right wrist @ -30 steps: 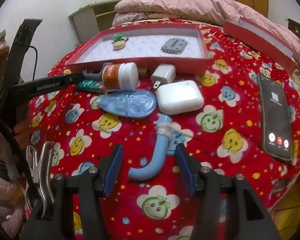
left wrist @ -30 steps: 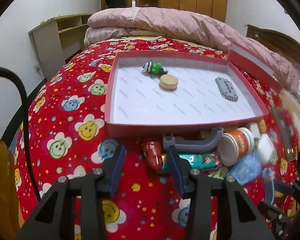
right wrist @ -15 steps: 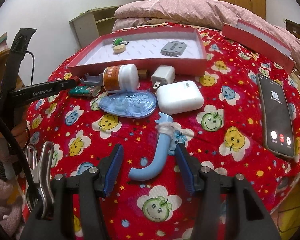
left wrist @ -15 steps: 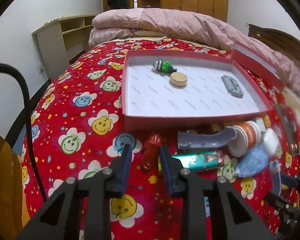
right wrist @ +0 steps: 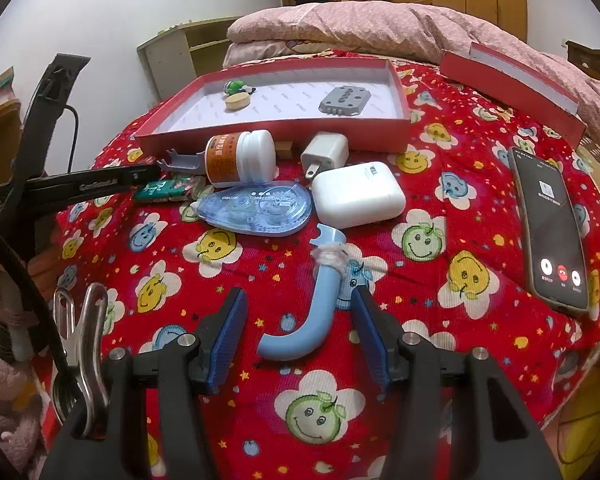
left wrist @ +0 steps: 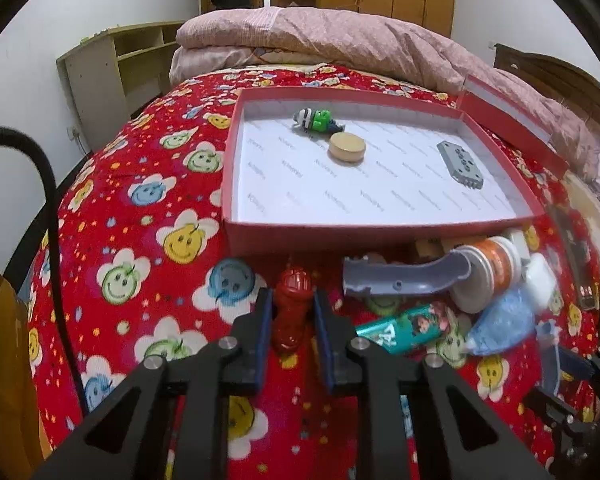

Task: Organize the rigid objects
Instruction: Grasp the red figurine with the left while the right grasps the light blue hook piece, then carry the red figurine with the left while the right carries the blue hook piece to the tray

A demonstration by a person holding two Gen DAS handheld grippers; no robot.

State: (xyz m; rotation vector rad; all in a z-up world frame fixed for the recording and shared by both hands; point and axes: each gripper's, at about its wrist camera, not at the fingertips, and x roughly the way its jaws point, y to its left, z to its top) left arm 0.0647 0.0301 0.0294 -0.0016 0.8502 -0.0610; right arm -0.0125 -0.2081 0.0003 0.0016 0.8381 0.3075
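Note:
In the left wrist view my left gripper (left wrist: 291, 300) is shut on a small red hydrant-shaped toy (left wrist: 292, 312), just in front of the red tray (left wrist: 320, 230). The tray holds a green toy (left wrist: 316, 119), a wooden disc (left wrist: 347, 147) and a grey block (left wrist: 460, 164). In the right wrist view my right gripper (right wrist: 300, 312) is open, its jaws on either side of a curved light-blue piece (right wrist: 308, 320) lying on the bedspread. The tray (right wrist: 276, 132) shows far off there too.
Loose items lie before the tray: orange-labelled jar (right wrist: 240, 158), white charger (right wrist: 325, 152), white case (right wrist: 358, 194), blue correction tape (right wrist: 256, 208), grey curved piece (left wrist: 404, 276), teal tube (left wrist: 404, 326). A phone (right wrist: 550, 228) lies right; the tray lid (right wrist: 512, 84) behind.
My left gripper moved forward around the red toy and its jaws closed on it. The right gripper stayed open over the blue piece.

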